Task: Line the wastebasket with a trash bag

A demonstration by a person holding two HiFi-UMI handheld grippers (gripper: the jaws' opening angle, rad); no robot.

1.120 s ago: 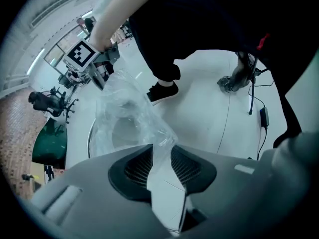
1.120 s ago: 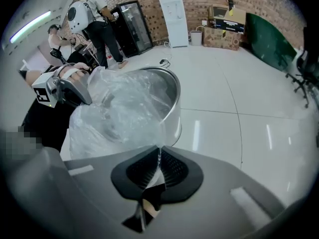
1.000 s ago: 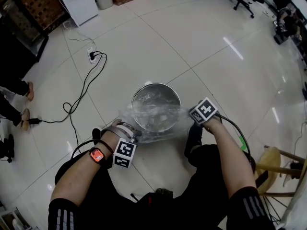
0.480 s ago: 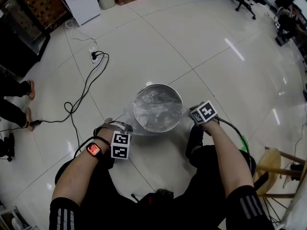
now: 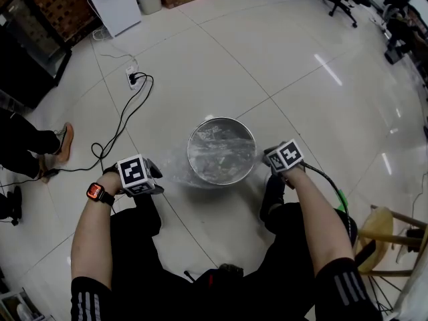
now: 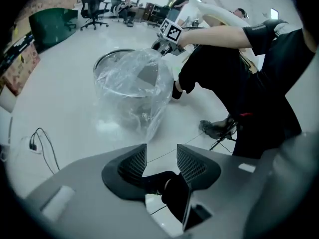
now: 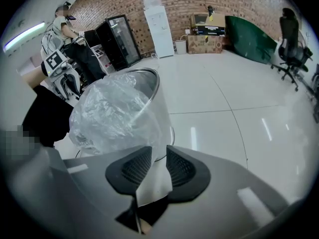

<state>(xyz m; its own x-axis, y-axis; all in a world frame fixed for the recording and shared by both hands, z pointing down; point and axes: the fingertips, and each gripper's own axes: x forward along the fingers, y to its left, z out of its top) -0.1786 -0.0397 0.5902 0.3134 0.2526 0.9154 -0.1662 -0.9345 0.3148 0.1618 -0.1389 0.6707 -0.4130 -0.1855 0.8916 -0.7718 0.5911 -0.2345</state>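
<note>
Wastebasket (image 5: pixel 221 119) mid-floor, trash bag (image 5: pixel 177 173) bunched loosely over its near rim. Left gripper (image 6: pixel 161 151) just spread, empty; right gripper (image 7: pixel 159 151) just widened too, bag hanging between its pads (image 7: pixel 137 166), seemingly unpinched. Could slump off the rim, with no grip on it.

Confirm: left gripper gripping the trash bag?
No: jaws of the left gripper have just been opening, nothing between them; the trash bag hangs ahead.
</note>
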